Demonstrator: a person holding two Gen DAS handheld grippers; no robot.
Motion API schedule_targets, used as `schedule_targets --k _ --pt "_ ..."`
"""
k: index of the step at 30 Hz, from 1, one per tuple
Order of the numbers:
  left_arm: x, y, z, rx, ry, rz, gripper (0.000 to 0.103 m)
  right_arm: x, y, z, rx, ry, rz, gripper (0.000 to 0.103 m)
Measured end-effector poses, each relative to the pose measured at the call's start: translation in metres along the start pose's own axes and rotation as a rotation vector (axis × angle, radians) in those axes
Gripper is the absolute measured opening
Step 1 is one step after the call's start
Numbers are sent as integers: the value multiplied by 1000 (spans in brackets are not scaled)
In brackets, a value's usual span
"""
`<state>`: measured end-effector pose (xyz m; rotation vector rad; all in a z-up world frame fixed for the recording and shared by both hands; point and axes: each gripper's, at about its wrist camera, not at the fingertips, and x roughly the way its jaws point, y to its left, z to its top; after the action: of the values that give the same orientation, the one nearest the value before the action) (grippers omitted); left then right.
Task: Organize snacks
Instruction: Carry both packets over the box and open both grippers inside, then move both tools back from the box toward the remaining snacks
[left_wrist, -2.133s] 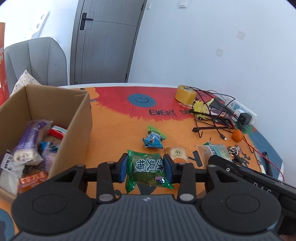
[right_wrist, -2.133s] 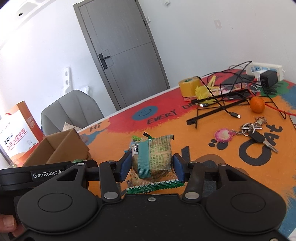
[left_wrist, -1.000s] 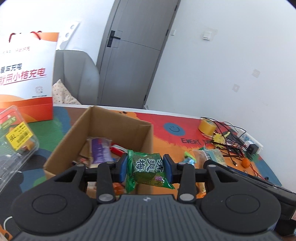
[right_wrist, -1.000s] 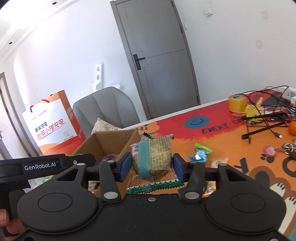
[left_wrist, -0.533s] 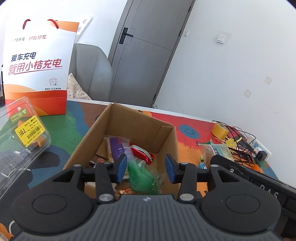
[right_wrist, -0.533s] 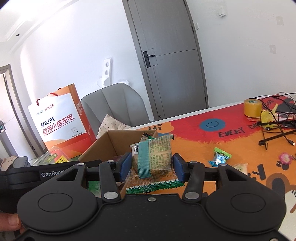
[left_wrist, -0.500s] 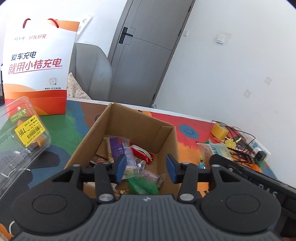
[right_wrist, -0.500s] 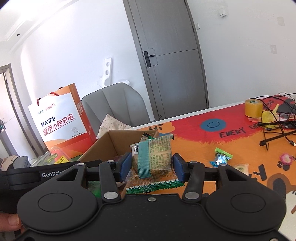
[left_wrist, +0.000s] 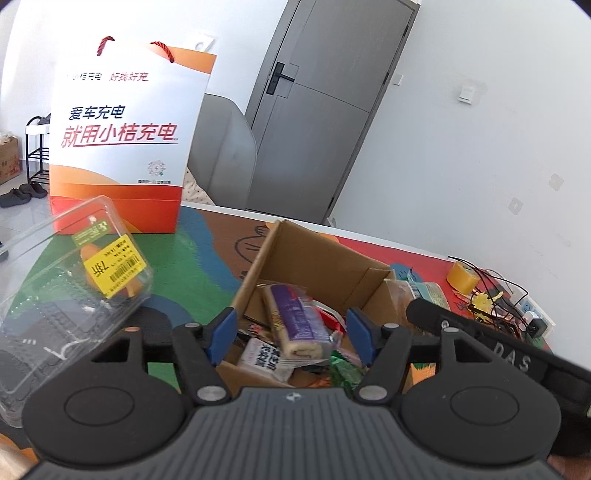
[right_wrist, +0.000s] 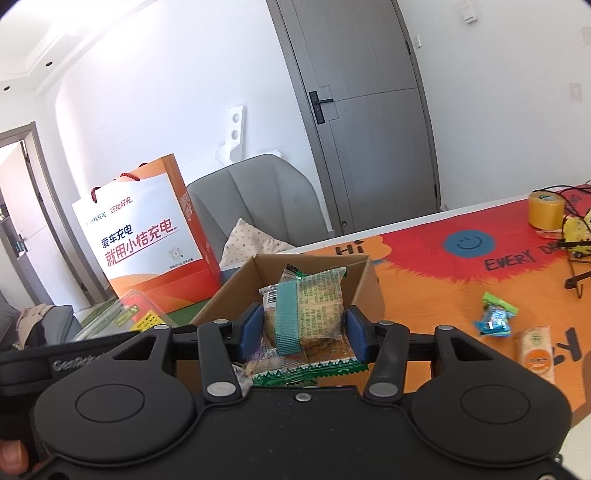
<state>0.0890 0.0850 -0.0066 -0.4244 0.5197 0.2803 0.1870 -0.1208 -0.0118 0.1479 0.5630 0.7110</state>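
My left gripper hangs over the open cardboard box. Its jaws are opening and nothing is between them. A green packet lies in the box under the right finger, beside a purple-wrapped roll and other snacks. My right gripper is shut on a clear-wrapped cake packet with a teal band, held just before the cardboard box. In the left wrist view that gripper's black body reaches in from the right. A blue candy and an orange-white packet lie on the mat.
An orange and white paper bag stands behind a clear plastic clamshell left of the box. A grey chair is beyond the table edge. A yellow tape roll and tangled cables sit at the far right.
The left jaws have spread and the green packet has dropped from them into the box. Both grippers have swung left toward the box, and the right still holds its packet.
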Motion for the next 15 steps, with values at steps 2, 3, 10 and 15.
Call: schedule_targets --k 2,3,10,15 --pt "-1 2 1 -2 1 6 65 5 0 2 14 4 3 49" --pt "-1 3 2 -3 0 8 65 8 -1 4 25 7 8 49" --pt "1 7 5 0 7 42 72 27 -7 13 79 5 44 57" --pt "5 7 4 -6 13 63 79 20 -15 9 88 -7 10 83"
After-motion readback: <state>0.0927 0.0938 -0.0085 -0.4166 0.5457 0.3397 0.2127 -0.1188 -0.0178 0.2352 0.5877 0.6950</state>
